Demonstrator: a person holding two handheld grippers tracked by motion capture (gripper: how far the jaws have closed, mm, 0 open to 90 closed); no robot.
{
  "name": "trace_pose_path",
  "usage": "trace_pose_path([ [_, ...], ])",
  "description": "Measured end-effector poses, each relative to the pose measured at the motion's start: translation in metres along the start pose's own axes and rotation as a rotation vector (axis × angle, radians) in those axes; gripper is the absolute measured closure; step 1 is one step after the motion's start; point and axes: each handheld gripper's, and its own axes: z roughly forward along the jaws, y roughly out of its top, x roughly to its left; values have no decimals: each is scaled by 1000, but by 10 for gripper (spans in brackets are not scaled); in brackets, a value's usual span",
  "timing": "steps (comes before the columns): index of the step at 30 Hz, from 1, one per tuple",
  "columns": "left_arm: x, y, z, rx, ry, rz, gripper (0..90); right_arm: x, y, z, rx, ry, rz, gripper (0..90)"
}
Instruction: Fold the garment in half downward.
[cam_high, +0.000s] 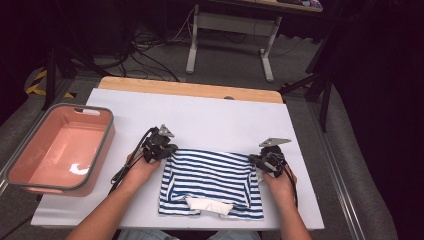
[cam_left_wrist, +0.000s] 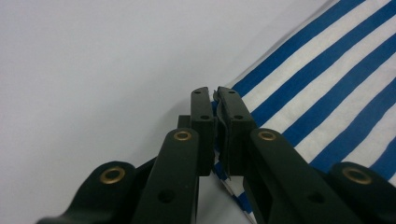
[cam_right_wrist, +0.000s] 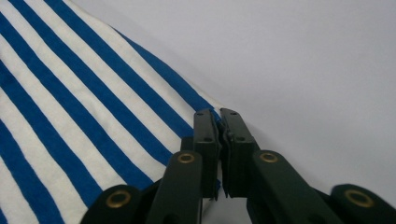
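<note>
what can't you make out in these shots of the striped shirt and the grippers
- Striped shirt: its underside and inner layers, hidden by its own fold in the high view.
- Left gripper and right gripper: how much shirt edge sits between the pads, covered by the shut jaws.
- Pink bin: near-left corner cut off by the picture's edge.

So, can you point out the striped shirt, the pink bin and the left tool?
Shirt (cam_high: 210, 175), high view, middle of the striped cloth.
Bin (cam_high: 30, 181), high view, near grey rim.
Left tool (cam_left_wrist: 215, 105), left gripper view, between its tips, shut on the shirt edge.
</note>
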Motion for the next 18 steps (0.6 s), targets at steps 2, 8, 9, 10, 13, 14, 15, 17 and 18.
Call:
trace_pose_path([
  [2,3,1,-2,-30,-12,-13,865,-2,2,-3,-16,-9,11,874],
  [8,10,6,-2,-87,-9,-44,864,-12,13,-2,-63,-64,46,874],
  [9,10,6,0,-97,-8,-45,863,-12,14,0,-62,-74,48,873],
  [10,11,7,0,-102,-9,-49,862,-14,14,2,-62,-84,51,873],
  [13,11,7,2,-102,-9,-49,862,-15,14,8,-57,-88,66,865],
  [14,10,7,1,-103,-5,-46,862,-15,13,9,-53,-90,64,846],
  [15,10,7,0,-105,-8,-45,861,-14,13,10,-49,-95,64,790],
  [17,10,7,-2,-114,-16,-44,860,-13,13,7,-54,-95,74,679],
  [18,11,6,-4,-116,-20,-42,859,-13,13,4,-62,-89,75,621],
])
